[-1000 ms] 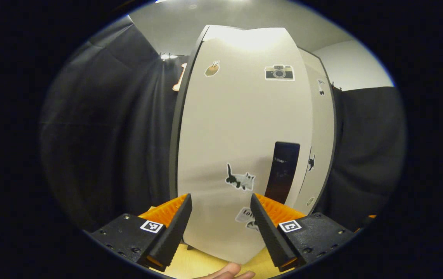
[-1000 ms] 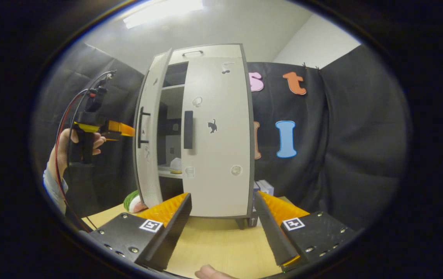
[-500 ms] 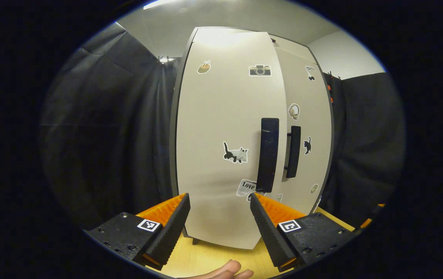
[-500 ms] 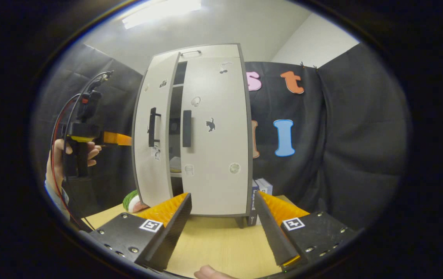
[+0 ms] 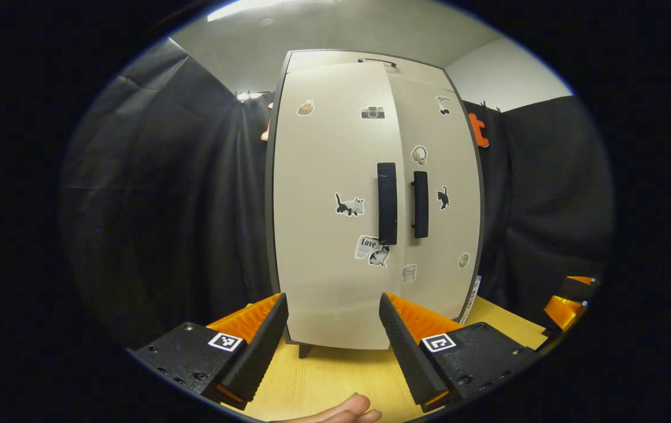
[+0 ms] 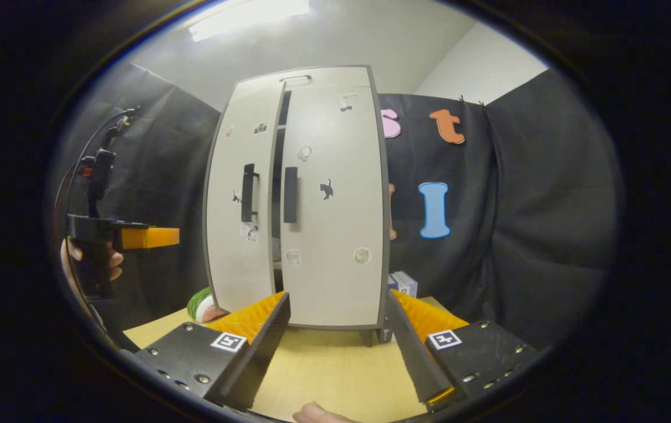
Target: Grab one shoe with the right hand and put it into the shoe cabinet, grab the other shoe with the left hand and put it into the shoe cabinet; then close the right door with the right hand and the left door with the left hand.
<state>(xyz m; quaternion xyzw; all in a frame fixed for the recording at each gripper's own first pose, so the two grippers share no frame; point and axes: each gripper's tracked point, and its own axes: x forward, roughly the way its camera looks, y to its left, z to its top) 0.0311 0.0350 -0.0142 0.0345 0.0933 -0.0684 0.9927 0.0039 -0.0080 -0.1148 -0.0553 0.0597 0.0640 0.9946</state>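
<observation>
You were at the very end of the job, as far as I could judge: the shoe cabinet [image 5: 371, 205] stood on the wooden table [image 6: 329, 376] with its right door [image 6: 335, 205] shut and its left door [image 6: 241, 205] swung almost home. The shoes were hidden behind the doors, so I took them to be inside, though I could not confirm it. What was left looked like a last nudge on the left door. Your left gripper [image 5: 332, 346] had its jaws spread wide with nothing between them, held back from the cabinet front. Your right gripper [image 6: 335, 346] was likewise wide apart and empty, low over the table. In the left gripper view the two doors looked nearly flush, handles side by side. The right gripper view told more: a narrow dark gap ran between the doors, so the left one was not fully seated. It also showed your left hand [image 6: 86, 264] off to the cabinet's side, well apart from the door.
</observation>
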